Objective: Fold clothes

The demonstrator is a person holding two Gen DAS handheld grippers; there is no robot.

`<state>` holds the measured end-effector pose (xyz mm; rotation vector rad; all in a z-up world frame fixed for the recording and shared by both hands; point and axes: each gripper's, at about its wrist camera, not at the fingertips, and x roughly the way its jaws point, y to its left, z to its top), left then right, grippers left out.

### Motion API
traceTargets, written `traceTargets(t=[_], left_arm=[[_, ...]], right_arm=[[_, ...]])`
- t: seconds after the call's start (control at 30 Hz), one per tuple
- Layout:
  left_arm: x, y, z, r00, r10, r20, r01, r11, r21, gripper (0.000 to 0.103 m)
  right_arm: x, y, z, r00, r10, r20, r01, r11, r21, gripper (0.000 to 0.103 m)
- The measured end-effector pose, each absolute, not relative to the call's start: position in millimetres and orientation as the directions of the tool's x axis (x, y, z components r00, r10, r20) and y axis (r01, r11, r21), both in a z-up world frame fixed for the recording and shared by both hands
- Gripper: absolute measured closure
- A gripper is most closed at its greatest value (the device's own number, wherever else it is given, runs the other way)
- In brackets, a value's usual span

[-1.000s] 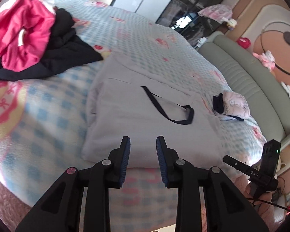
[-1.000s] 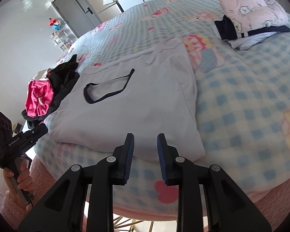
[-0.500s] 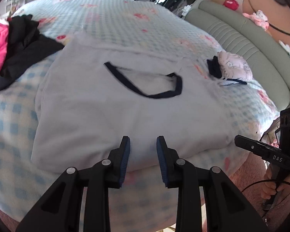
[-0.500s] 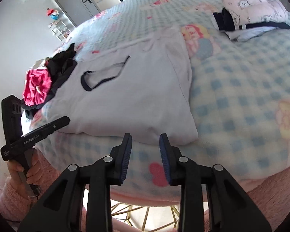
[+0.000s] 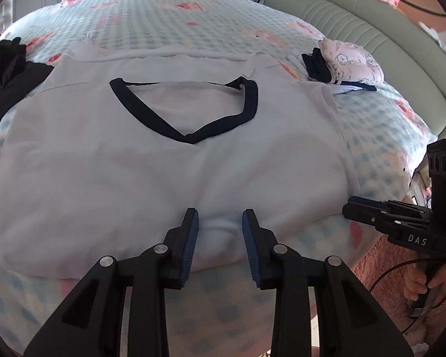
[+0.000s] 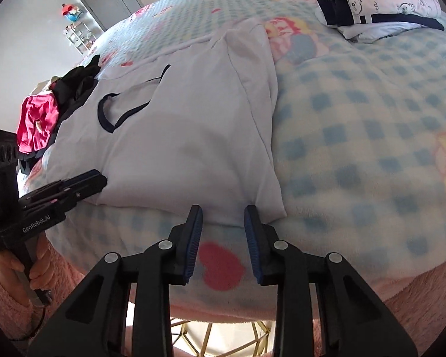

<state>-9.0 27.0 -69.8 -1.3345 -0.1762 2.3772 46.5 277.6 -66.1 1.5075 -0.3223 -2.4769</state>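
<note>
A white shirt [image 5: 169,160] with a navy V-neck collar [image 5: 190,136] lies flat on the bed, sides folded in. It also shows in the right wrist view [image 6: 187,136]. My left gripper [image 5: 220,217] is open, its tips over the shirt's near hem at the middle. My right gripper [image 6: 223,217] is open, its tips at the shirt's near right corner. Each gripper shows in the other's view: the right one [image 5: 389,217] beside the bed, the left one [image 6: 68,187] at the shirt's near edge.
A folded stack of clothes [image 5: 345,65] lies on the blue checked blanket [image 6: 371,136] to the right. A heap of black and pink clothes [image 6: 47,113] lies to the left. A grey-green padded headboard [image 5: 371,29] runs along the far right.
Both grippers have moved in closer to the shirt's near edge. The left one has swung round to face the collar squarely. Both remain open.
</note>
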Motion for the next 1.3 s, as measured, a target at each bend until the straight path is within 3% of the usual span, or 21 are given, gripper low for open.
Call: traceTargets(t=[0.13, 0.23, 0.6, 0.8, 0.83, 0.87, 0.97, 1.13, 1.2, 1.3], left_arm=[[-4.8, 15.7, -51.9, -0.499, 0.469, -0.729, -0.286, -0.883, -0.373, 0.070], [-6.8, 7.3, -45.7, -0.519, 0.510, -0.686, -0.288, -0.860, -0.421, 0.069], [-46.1, -8.0, -52.8, -0.510, 0.475, -0.717, -0.243, -0.879, -0.409, 0.069], [-55.2, -26.5, -72.3, -0.530, 0.399, -0.748, -0.161, -0.914, -0.373, 0.071], [-49.6, -33.0, -68.8, -0.576, 0.337, -0.745, -0.118, -0.936, -0.332, 0.074], [-44.5, -40.3, -64.3, -0.610, 0.301, -0.733, -0.094, -0.946, -0.310, 0.073], [-41.6, -65.8, -57.2, -0.629, 0.292, -0.720, -0.058, -0.942, -0.332, 0.073], [-49.4, -96.4, -50.8, -0.636, 0.304, -0.709, -0.048, -0.933, -0.357, 0.072], [-52.4, -100.6, -51.7, -0.634, 0.319, -0.704, -0.049, -0.926, -0.375, 0.071], [-50.7, -103.4, -58.5, -0.639, 0.343, -0.688, -0.029, -0.905, -0.424, 0.071]], right_arm=[[41.4, 267.6, -30.7, -0.498, -0.358, -0.790, 0.161, -0.933, 0.321, 0.069], [25.7, 252.9, -8.5, -0.531, -0.399, -0.748, 0.233, -0.917, 0.323, 0.061], [-37.4, 204.9, -13.7, -0.501, -0.387, -0.774, 0.325, -0.913, 0.246, 0.060], [-56.3, 224.5, -61.0, -0.457, -0.275, -0.846, 0.199, -0.958, 0.205, 0.063], [-53.6, 234.2, -66.4, -0.460, -0.291, -0.839, 0.177, -0.956, 0.234, 0.065], [-49.7, 243.6, -68.6, -0.469, -0.293, -0.833, 0.152, -0.956, 0.251, 0.074], [-39.4, 266.0, -62.6, -0.491, -0.289, -0.822, 0.091, -0.955, 0.281, 0.078], [-39.7, 275.8, -48.4, -0.518, -0.271, -0.811, 0.075, -0.959, 0.272, 0.073], [-43.7, 274.9, -45.1, -0.529, -0.261, -0.808, 0.079, -0.963, 0.259, 0.065], [-49.8, 273.5, -40.3, -0.545, -0.245, -0.802, 0.084, -0.967, 0.239, 0.065]])
